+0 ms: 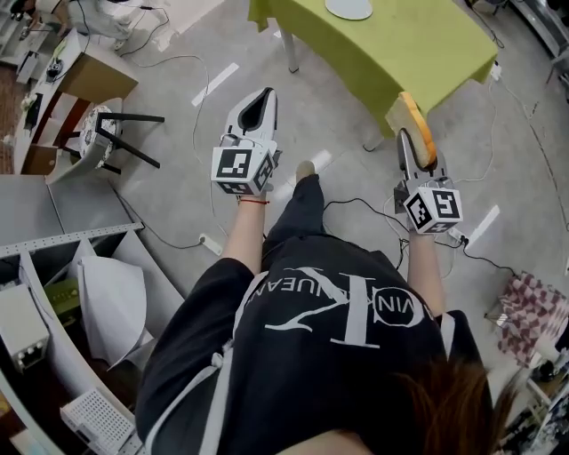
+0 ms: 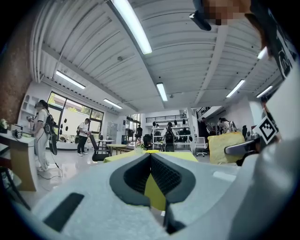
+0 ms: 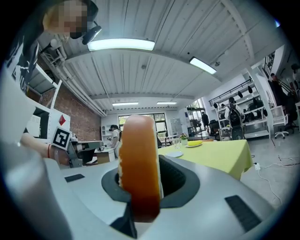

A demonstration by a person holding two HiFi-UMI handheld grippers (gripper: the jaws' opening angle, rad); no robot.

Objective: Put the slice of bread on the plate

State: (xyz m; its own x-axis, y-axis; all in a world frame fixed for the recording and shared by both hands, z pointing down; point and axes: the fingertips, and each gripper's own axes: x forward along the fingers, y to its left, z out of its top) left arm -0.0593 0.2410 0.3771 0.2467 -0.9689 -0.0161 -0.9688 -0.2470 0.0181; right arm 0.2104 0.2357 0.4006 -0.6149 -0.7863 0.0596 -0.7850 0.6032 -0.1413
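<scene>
The right hand-held gripper (image 1: 414,147) clamps the slice of bread (image 1: 416,123) on edge off the tabletop's (image 1: 400,44) near corner, likely bound for the plate (image 1: 348,8) at its far edge. The left hand-held gripper (image 1: 253,111) is closed and empty.

In the head view the plate (image 1: 348,8) lies at 12 o'clock, its far part cut off by the top edge, as is the bench (image 1: 391,44) under it. The slice of bread (image 1: 413,111) shows edge-on, its lower end hidden between the jaws of the right tongs (image 1: 416,147). At 6 o'clock the bottom edge cuts off the person (image 1: 338,355). In the right gripper view the slice covers the gap between the jaws and whatever stands behind it, and near 3 o'clock a yellow thing (image 3: 197,143) on the bench is too small to name. In the left gripper view the people (image 2: 84,136) at 9 o'clock are too small to tell what they hold.
</scene>
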